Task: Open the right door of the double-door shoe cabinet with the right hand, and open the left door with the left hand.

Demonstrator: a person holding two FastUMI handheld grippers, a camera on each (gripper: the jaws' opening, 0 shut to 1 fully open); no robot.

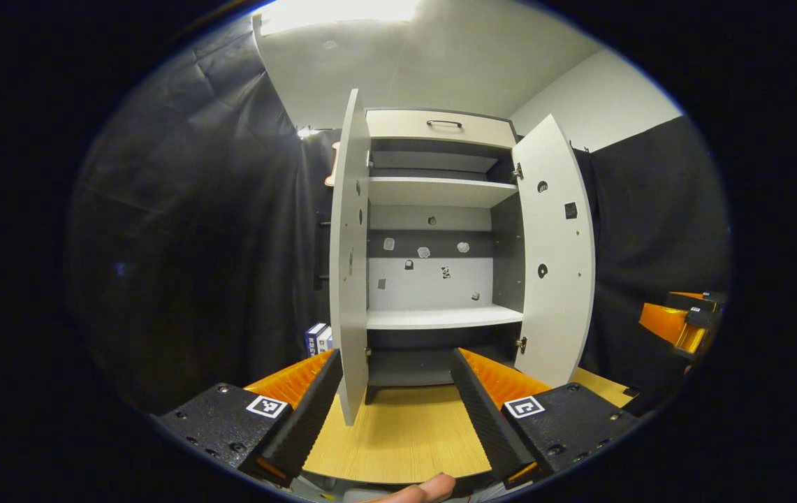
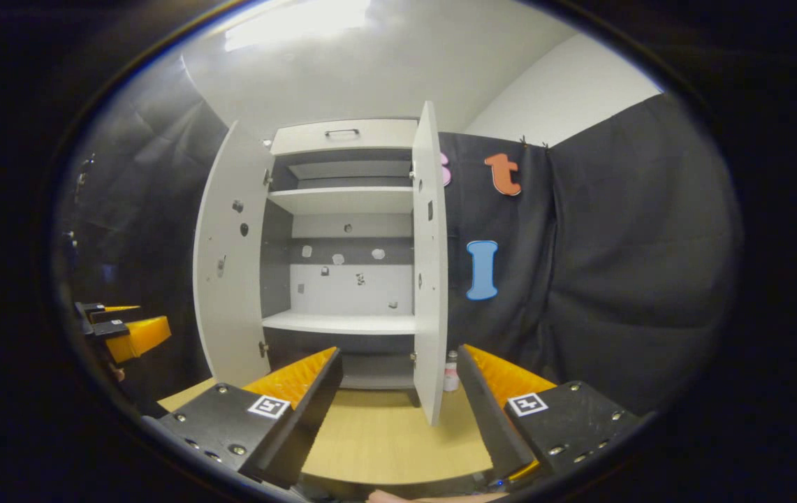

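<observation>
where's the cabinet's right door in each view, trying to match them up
Left gripper view: the white right door of the shoe cabinet stands open, right of centre.
Right gripper view: same door seen nearly edge-on, centre, open.
Shared landmark: the cream top drawer with a dark handle.

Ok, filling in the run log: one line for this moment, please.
left door: open | right door: open | left tongs: open, holding nothing | right tongs: open, holding nothing | shelves: bare

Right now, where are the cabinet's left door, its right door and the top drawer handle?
left door (image 1: 349,265), left gripper view, inner face mid-height.
right door (image 2: 429,265), right gripper view, inner face mid-height.
drawer handle (image 1: 444,124), left gripper view, middle of the bar.
</observation>
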